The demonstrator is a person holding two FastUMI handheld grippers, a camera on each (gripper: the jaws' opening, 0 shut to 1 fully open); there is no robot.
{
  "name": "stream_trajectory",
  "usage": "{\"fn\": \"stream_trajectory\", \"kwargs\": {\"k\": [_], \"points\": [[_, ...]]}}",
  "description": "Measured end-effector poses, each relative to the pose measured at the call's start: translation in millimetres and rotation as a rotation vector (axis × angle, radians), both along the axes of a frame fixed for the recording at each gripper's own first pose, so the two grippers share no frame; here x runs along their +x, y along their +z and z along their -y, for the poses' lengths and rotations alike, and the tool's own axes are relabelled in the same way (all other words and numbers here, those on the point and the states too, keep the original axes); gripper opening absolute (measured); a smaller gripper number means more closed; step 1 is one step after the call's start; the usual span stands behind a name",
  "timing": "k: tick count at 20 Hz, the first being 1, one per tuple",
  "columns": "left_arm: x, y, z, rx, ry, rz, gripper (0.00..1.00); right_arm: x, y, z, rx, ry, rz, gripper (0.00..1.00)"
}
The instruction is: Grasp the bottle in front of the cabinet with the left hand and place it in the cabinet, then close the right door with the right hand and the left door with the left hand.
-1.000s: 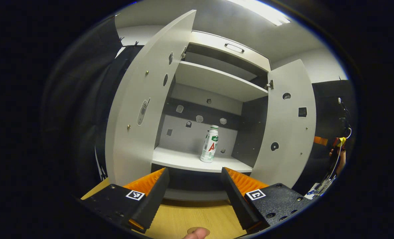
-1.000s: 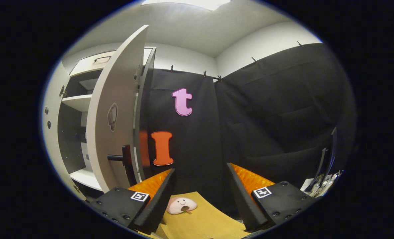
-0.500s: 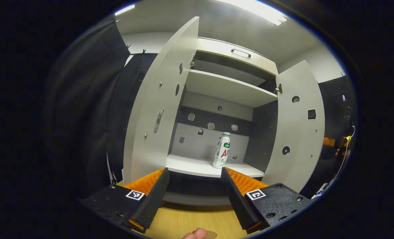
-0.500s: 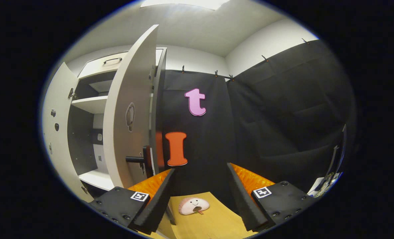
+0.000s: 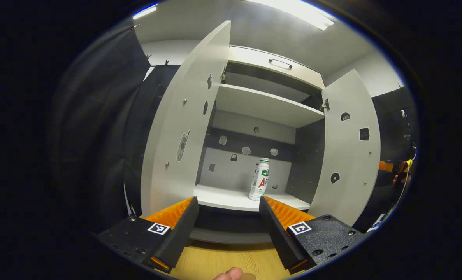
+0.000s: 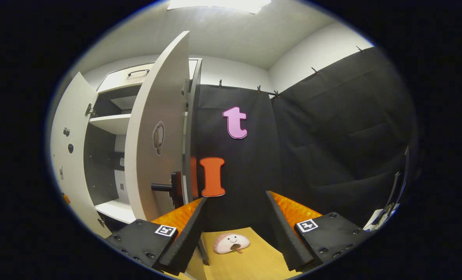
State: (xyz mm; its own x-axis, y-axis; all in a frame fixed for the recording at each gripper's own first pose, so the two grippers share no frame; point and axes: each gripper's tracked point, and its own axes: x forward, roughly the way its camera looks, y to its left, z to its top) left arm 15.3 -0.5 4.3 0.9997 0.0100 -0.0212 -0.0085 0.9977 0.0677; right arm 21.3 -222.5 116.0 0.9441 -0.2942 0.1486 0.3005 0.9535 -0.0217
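Now the left gripper (image 5: 226, 223) stands wide open and empty, jaws spread over the wooden table (image 5: 223, 260) in front of the cabinet (image 5: 269, 107). Over the last second it has backed away: the bottle (image 5: 259, 179) looks smaller and sits upright on the lower shelf (image 5: 231, 198), well apart from the fingers. Judgement: placement is done, door closing comes next.

Right gripper (image 6: 234, 229) is also wide open, holding nothing. Its view has swung slightly, so the right door (image 6: 157, 128) and its dark handle (image 6: 168, 187) now sit nearer the left finger; the door is not yet touched and has not yet swung.

View differences:
- Left gripper view: cabinet interior head-on, both doors swung out, left door (image 5: 184, 128) seen from its inner face, bottle right of centre on the shelf. A fingertip (image 5: 229, 274) shows at the bottom edge.
- Right gripper view: outer face and edge of the right door, its handle, and a small smiling-face sticker (image 6: 231, 243) on the table between the fingers.
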Motion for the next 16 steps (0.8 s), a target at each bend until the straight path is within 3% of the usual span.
{"fn": "stream_trajectory", "kwargs": {"k": [7, 16], "points": [[0.5, -1.3, 5.1, -0.004, -0.015, -0.004, 0.95, 0.6, 5.3, -28.5, -0.104, 0.011, -0.025, 0.95], [-6.3, 0.6, -4.8, 0.008, 0.010, 0.001, 0.95, 9.3, 3.0, -71.6, -0.104, 0.104, -0.037, 0.94]]}}
